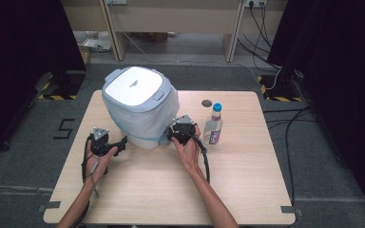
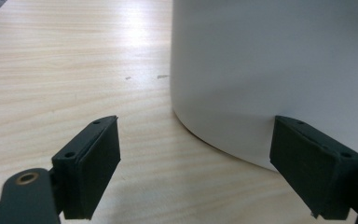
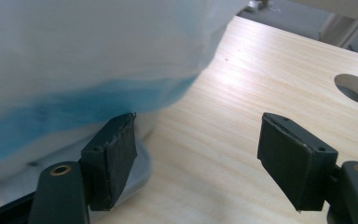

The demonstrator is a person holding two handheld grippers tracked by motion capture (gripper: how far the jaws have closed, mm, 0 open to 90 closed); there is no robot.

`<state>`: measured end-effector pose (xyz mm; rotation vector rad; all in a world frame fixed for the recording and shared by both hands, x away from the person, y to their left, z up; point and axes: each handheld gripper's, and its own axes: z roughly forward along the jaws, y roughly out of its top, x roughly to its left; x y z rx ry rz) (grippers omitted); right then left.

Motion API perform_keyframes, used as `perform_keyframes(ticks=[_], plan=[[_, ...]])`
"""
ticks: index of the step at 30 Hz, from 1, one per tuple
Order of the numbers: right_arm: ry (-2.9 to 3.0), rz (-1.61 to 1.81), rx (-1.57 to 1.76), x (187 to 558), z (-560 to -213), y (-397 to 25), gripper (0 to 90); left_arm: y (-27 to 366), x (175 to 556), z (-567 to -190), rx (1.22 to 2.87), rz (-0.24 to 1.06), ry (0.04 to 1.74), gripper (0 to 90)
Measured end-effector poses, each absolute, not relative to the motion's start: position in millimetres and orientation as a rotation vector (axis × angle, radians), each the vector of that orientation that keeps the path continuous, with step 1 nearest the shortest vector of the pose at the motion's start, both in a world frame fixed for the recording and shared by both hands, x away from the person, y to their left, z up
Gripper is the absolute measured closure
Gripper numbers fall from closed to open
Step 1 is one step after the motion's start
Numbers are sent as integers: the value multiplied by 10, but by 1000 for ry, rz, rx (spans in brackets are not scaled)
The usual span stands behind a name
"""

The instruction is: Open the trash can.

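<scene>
A white and pale-blue lidded bin (image 1: pixel 138 105) stands on the wooden table (image 1: pixel 171 190), with a translucent white bag hanging over its sides. My left gripper (image 1: pixel 122 143) sits at the bin's lower left, open, and the white wall (image 2: pixel 270 70) rises just ahead of its jaws. My right gripper (image 1: pixel 172 134) is at the bin's lower right, open too. In the right gripper view the bag's blue band (image 3: pixel 74 112) hangs just above its left fingertip (image 3: pixel 114 156). Nothing lies between either pair of jaws.
A clear bottle (image 1: pixel 213 124) with a blue cap stands just right of my right hand. A round cable hole (image 1: pixel 206 103) (image 3: pixel 356 88) is cut in the table behind it. Desks, cables and dark curtains lie beyond the table.
</scene>
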<state>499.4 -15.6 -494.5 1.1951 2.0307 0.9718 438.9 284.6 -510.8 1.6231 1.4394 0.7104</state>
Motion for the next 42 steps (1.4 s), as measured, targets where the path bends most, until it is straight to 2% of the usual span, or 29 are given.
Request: perform_keyframes(ticks=[4, 8, 12, 17, 27, 31, 33, 35, 42], plan=[[2081, 1108, 1282, 5049, -5034, -142, 288, 2865, 4435, -5110, 1614, 712, 1455, 158], [2079, 1021, 1248, 5004, -4989, -96, 289, 2855, 4488, -5105, 1609, 715, 1469, 160], [2078, 1025, 1255, 4987, -4995, -88, 306, 2827, 4592, -5088, 1598, 722, 1489, 210], [2061, 1038, 1280, 4899, -5013, -82, 312, 2744, 4748, -5049, 1568, 631, 1515, 263], [2052, 1085, 1282, 4719, -5056, 3, 311, 2563, 4843, -5082, 1559, 613, 1497, 309], [2042, 1098, 1282, 4711, -5063, 16, 310, 2568, 4866, -5082, 1570, 622, 1483, 297], [2053, 1110, 1281, 4708, -5051, 0, 309, 2610, 4822, -5070, 1565, 601, 1469, 217], [2087, 1140, 1280, 4679, -5038, -45, 243, 2636, 4738, -5039, 1579, 614, 1444, 212], [2178, 1155, 1173, 4239, -4958, -282, 227, 2563, 4329, -4774, 1654, 562, 1287, 192]])
